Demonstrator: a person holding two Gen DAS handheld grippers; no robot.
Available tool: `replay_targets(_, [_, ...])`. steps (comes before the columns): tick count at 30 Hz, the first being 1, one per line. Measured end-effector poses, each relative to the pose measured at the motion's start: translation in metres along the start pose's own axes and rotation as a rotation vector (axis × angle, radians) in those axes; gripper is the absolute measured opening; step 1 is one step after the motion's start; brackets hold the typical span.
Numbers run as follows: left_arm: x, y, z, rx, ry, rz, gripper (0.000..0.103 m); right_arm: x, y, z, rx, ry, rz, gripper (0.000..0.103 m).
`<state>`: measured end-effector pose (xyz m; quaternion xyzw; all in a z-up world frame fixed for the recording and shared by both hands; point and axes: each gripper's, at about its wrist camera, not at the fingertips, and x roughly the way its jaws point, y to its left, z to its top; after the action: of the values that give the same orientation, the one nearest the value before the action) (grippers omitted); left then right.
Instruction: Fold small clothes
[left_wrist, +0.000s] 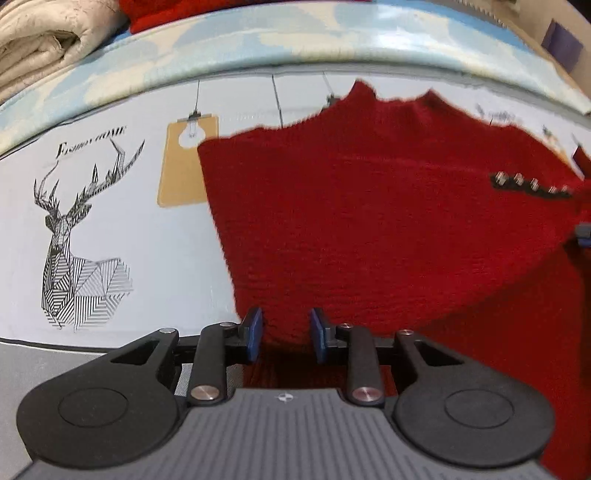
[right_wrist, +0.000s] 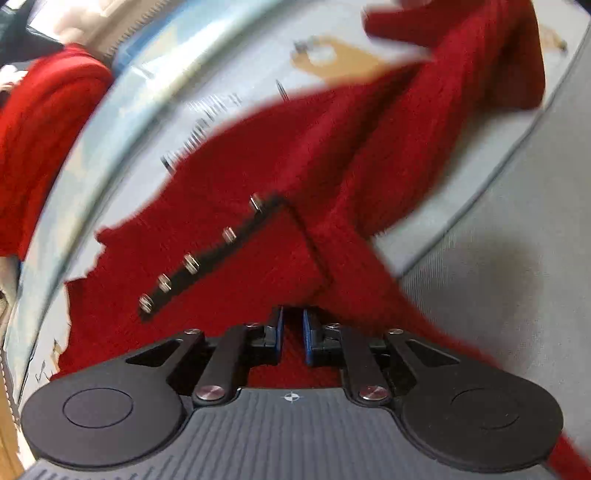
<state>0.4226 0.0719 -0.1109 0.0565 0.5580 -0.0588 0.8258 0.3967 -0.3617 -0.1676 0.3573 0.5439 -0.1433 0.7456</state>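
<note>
Deer print (left_wrist: 79, 243) near red sweater (left_wrist: 369, 229) reads "Fashion Home".

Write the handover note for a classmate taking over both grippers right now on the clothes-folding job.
Left gripper: part open, red knit between its pads, grip unclear.
Right gripper: shut on the red sweater near its black button strip.
Sweater lies on the printed cloth, one sleeve stretched out to the side.
Done: hem reached.
Left: every fold.
</note>
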Motion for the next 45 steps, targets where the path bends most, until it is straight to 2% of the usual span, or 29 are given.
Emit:
replay_targets(4, [-0.013, -0.008, 0.006, 0.007, -0.043, -0.017, 0.032, -0.044, 0.008, 0.023, -0.102, -0.230, 0.023, 0.035])
replay_targets(7, [-0.020, -0.017, 0.010, 0.015, -0.063, -0.040, 0.033, -0.080, -0.009, 0.054, -0.116, -0.416, -0.017, 0.047])
replay_targets(9, [-0.023, -0.020, 0.012, 0.017, -0.072, -0.050, 0.033, -0.097, -0.031, 0.078, -0.087, -0.523, -0.081, 0.056])
replay_targets(11, [-0.024, -0.021, 0.015, 0.018, -0.078, -0.056, 0.033, -0.105, -0.054, 0.101, -0.068, -0.597, -0.171, 0.063])
replay_targets(13, [-0.023, -0.022, 0.015, 0.020, -0.078, -0.059, 0.033, -0.096, -0.077, 0.121, -0.055, -0.581, -0.240, 0.068])
replay_targets(18, [-0.020, -0.023, 0.015, 0.016, -0.071, -0.055, 0.033, -0.044, -0.109, 0.145, -0.017, -0.360, -0.178, 0.067])
replay_targets(20, [-0.020, -0.022, 0.016, 0.014, -0.072, -0.056, 0.033, -0.032, -0.111, 0.147, -0.033, -0.337, -0.214, 0.060])
replay_targets(21, [-0.020, -0.021, 0.016, 0.012, -0.075, -0.055, 0.033, -0.032, -0.111, 0.144, -0.026, -0.343, -0.235, 0.042])
replay_targets(22, [-0.021, -0.021, 0.016, 0.012, -0.078, -0.055, 0.033, -0.034, -0.114, 0.142, -0.006, -0.353, -0.252, 0.025])
replay_targets(24, [-0.023, -0.019, 0.016, 0.007, -0.081, -0.054, 0.033, -0.046, -0.114, 0.137, 0.048, -0.405, -0.260, 0.016])
replay_targets(27, [-0.025, -0.014, 0.016, -0.006, -0.085, -0.045, 0.033, -0.065, -0.088, 0.130, 0.027, -0.520, -0.238, 0.015])
replay_targets(30, [-0.028, -0.009, 0.017, -0.020, -0.091, -0.042, 0.033, -0.086, -0.029, 0.107, -0.149, -0.633, -0.115, 0.015])
replay_targets(33, [-0.029, -0.005, 0.019, -0.035, -0.095, -0.037, 0.033, -0.100, 0.040, 0.056, -0.451, -0.697, 0.103, 0.016])
replay_targets(34, [-0.029, -0.004, 0.020, -0.040, -0.097, -0.036, 0.033, -0.102, 0.059, 0.035, -0.554, -0.694, 0.185, 0.016])
replay_targets(36, [-0.031, 0.000, 0.021, -0.049, -0.101, -0.037, 0.033, -0.098, 0.091, -0.011, -0.775, -0.625, 0.359, 0.020])
replay_targets(38, [-0.033, 0.002, 0.021, -0.057, -0.103, -0.037, 0.033, -0.081, 0.112, -0.056, -0.978, -0.491, 0.471, 0.028])
replay_targets(39, [-0.033, 0.003, 0.020, -0.060, -0.103, -0.038, 0.033, -0.067, 0.119, -0.078, -1.084, -0.394, 0.494, 0.037])
replay_targets(40, [-0.034, 0.004, 0.020, -0.063, -0.102, -0.039, 0.033, -0.053, 0.123, -0.098, -1.171, -0.308, 0.486, 0.042])
replay_targets(42, [-0.035, 0.006, 0.020, -0.069, -0.102, -0.041, 0.034, -0.027, 0.123, -0.128, -1.297, -0.176, 0.434, 0.042])
replay_targets(44, [-0.036, 0.010, 0.021, -0.080, -0.102, -0.047, 0.035, -0.010, 0.117, -0.140, -1.360, -0.068, 0.392, 0.042])
replay_targets(45, [-0.036, 0.012, 0.021, -0.089, -0.101, -0.050, 0.035, -0.008, 0.115, -0.140, -1.367, -0.051, 0.371, 0.042])
